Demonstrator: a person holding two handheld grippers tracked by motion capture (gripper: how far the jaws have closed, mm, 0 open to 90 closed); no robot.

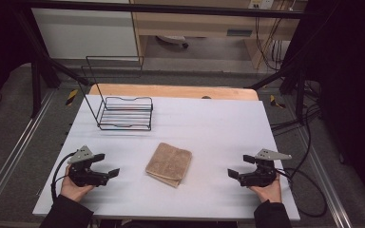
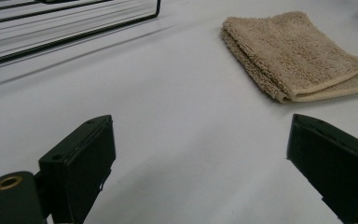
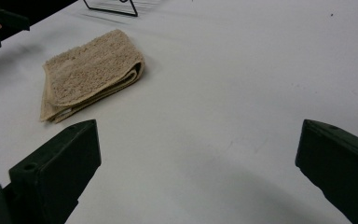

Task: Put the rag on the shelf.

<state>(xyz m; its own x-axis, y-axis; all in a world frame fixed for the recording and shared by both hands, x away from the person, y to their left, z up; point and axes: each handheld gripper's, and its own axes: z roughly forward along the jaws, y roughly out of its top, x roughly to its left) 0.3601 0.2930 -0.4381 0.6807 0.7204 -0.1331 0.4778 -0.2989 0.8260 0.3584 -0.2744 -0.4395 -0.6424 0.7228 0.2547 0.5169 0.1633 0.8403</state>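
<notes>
The folded beige towel (image 1: 168, 164) lies flat mid-table on the white tabletop (image 1: 218, 123), between the two grippers and well apart from both, with the black wire rack (image 1: 123, 114) farther back to the left. Left gripper (image 1: 108, 164) and right gripper (image 1: 240, 166) both have their jaws spread wide, holding nothing. The towel looks light, soft and floppy — not fragile or slippery, though the layers will probably sag or unfold. Best bet is likely pinching the folded edge through all layers.
</notes>
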